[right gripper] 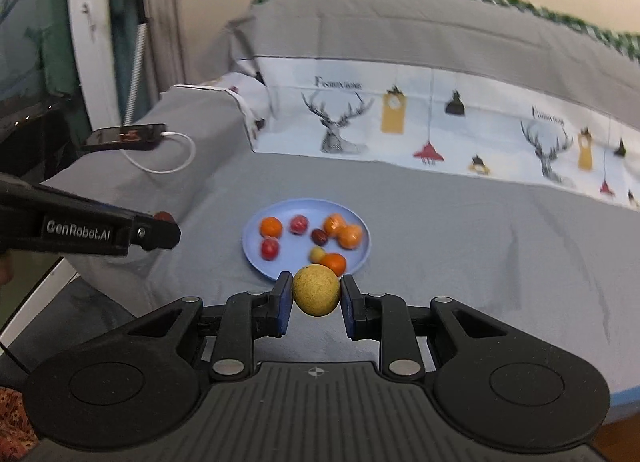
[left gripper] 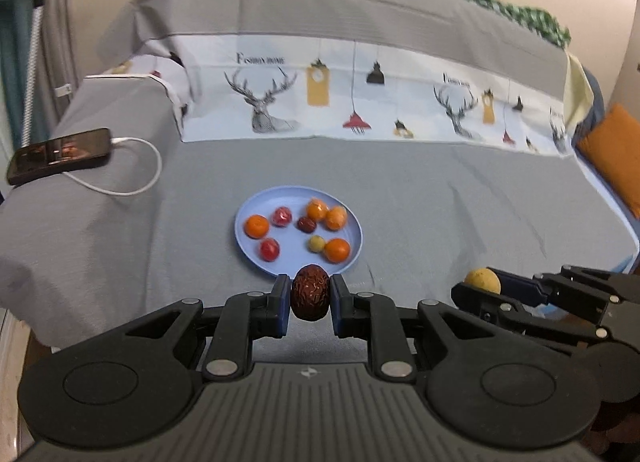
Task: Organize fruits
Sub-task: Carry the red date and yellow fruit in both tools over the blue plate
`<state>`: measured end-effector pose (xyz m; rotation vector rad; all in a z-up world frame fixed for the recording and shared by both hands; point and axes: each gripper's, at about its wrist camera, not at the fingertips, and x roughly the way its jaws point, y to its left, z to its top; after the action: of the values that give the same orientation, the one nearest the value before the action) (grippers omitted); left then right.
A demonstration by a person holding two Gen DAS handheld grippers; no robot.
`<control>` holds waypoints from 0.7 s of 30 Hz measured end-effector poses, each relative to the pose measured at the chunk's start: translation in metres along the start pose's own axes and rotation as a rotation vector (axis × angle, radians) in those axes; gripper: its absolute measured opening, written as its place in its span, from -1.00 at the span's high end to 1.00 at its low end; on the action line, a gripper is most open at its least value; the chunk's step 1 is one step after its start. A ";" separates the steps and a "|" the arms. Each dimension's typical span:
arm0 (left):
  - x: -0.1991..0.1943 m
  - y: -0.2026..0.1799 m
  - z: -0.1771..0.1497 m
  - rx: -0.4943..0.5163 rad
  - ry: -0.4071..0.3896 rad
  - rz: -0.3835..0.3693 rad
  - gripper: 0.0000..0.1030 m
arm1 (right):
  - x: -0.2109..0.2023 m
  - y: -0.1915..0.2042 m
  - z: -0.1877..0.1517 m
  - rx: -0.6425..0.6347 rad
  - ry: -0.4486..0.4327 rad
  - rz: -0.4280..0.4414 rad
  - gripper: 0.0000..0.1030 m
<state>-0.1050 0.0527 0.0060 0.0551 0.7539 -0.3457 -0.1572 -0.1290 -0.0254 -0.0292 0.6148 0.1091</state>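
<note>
So the left gripper [left gripper: 310, 299] is clamped on a wrinkly dark red-brown fruit [left gripper: 310, 297], looks like a dried jujube, sitting right between the blue pads at bottom center of the left wrist view. It's held just in front of the near rim of the blue plate [left gripper: 256, 258]. The right gripper [right gripper: 316, 296] is squeezed onto a round yellow fruit [right gripper: 316, 290] the same way, at the lower middle of its own view, also hovering at the plate's near edge.

The plate sits in the middle of the frame on a sofa covered with a gray sheet [left gripper: 440, 198]. On it: an orange fruit [left gripper: 256, 226] at the left, a red one [left gripper: 281, 217] beside it, another red one [left gripper: 269, 249] toward the front left, a small dark jujube [left gripper: 307, 224] in the center, two more orange fruits [left gripper: 326, 215] touching each other at the back right, then a little yellow one [left gripper: 316, 243] right next to another orange [left gripper: 337, 250] at the front right.

In the left wrist view the right gripper pokes in from the lower right with the yellow fruit showing between its fingers. A phone [left gripper: 59, 155] with a white charging cable [left gripper: 136, 178] lies on the armrest at the left of the frame. The backrest has a white strip printed with deer heads [left gripper: 262, 106] and hanging lamps.
</note>
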 end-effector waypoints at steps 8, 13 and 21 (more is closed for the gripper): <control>-0.013 0.008 -0.003 -0.025 -0.014 -0.008 0.57 | -0.013 0.018 0.001 -0.068 -0.020 -0.017 0.49; -0.006 0.007 -0.003 -0.031 0.003 -0.017 0.57 | -0.012 0.018 0.001 -0.069 -0.018 -0.036 0.49; 0.003 0.011 -0.002 -0.036 0.015 -0.020 0.57 | -0.004 0.021 0.003 -0.074 0.006 -0.041 0.49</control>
<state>-0.1010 0.0626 0.0020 0.0168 0.7760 -0.3511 -0.1612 -0.1079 -0.0209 -0.1132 0.6160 0.0918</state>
